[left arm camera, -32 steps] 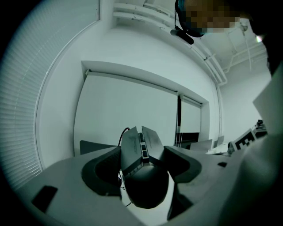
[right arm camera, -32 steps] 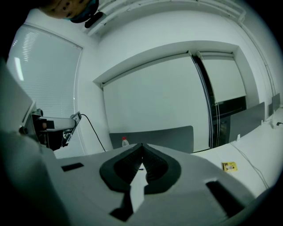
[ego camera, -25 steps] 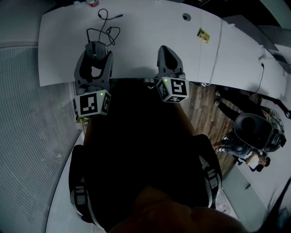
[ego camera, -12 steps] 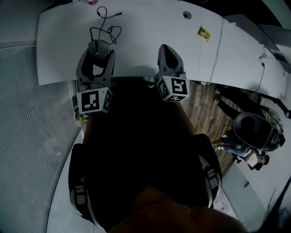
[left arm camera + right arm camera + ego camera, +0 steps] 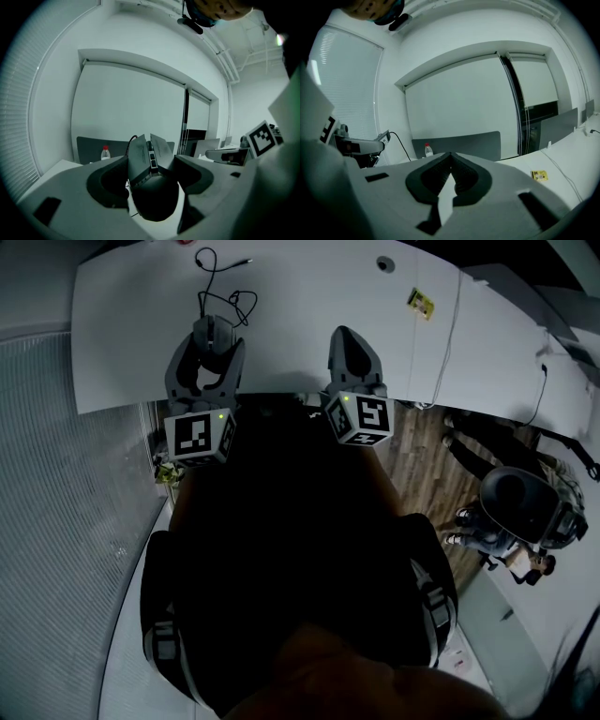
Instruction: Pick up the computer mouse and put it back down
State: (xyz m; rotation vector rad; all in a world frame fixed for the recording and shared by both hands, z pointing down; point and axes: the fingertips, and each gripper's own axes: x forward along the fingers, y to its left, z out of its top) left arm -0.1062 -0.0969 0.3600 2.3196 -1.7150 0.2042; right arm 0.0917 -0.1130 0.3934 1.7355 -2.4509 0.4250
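Note:
A dark grey computer mouse (image 5: 211, 333) sits between the jaws of my left gripper (image 5: 208, 341), which is shut on its sides over the white desk (image 5: 300, 306). In the left gripper view the mouse (image 5: 153, 187) fills the gap of the left gripper (image 5: 152, 165), with its buttons and wheel pointing away and tilted up. Its black cable (image 5: 225, 296) trails in loops toward the far desk edge. My right gripper (image 5: 354, 345) hovers at the near desk edge to the right, shut with nothing in it; in its own view the right gripper (image 5: 451, 157) has its tips touching.
A red-capped water bottle (image 5: 427, 150) stands at the far left of the desk. A yellow tag (image 5: 419, 306) and a round grommet hole (image 5: 384, 263) lie at the back right, beside a thin white cable (image 5: 452, 329). An office chair (image 5: 521, 507) is on the wooden floor at right.
My left gripper has moved forward and slightly right over the desk with the mouse in it, and the cable loops have shifted with it. The right gripper has barely moved.

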